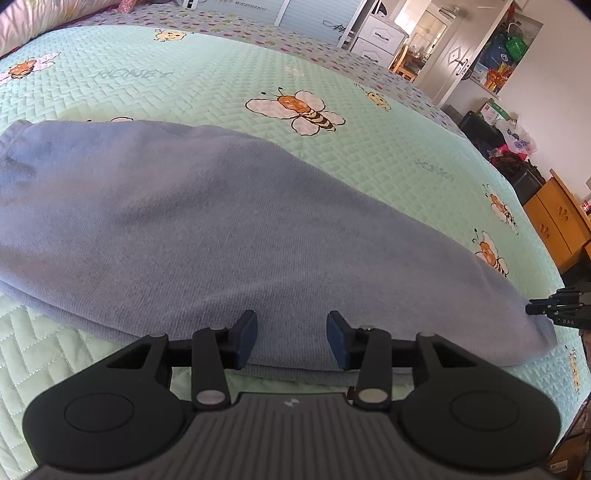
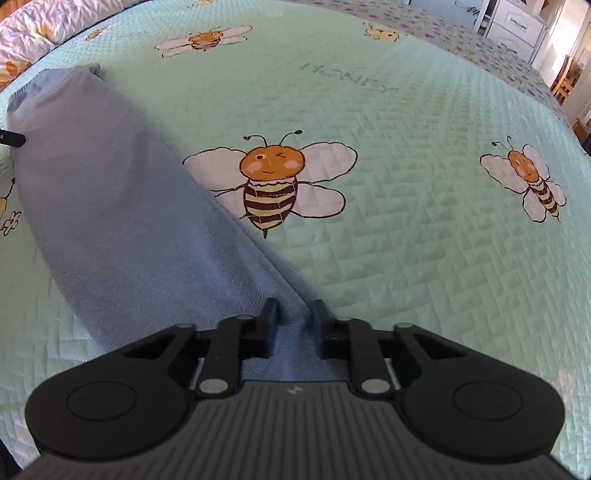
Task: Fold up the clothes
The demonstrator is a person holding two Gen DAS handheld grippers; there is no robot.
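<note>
The right gripper (image 2: 294,325) pinches one end of a long, folded blue knit garment (image 2: 122,206); the left gripper (image 1: 291,339) hovers with jaws parted at the garment's near edge, grasping nothing. The soft cloth lies on a quilted mint bedspread (image 2: 424,229) printed with bees.

I see wide bare quilt (image 2: 424,229) beyond and right of the folded blue cloth (image 1: 207,229), free for either gripper. Pillows (image 1: 40,18) crowd the far left, and a wooden cabinet (image 1: 557,225) stands off the bed's right edge.
</note>
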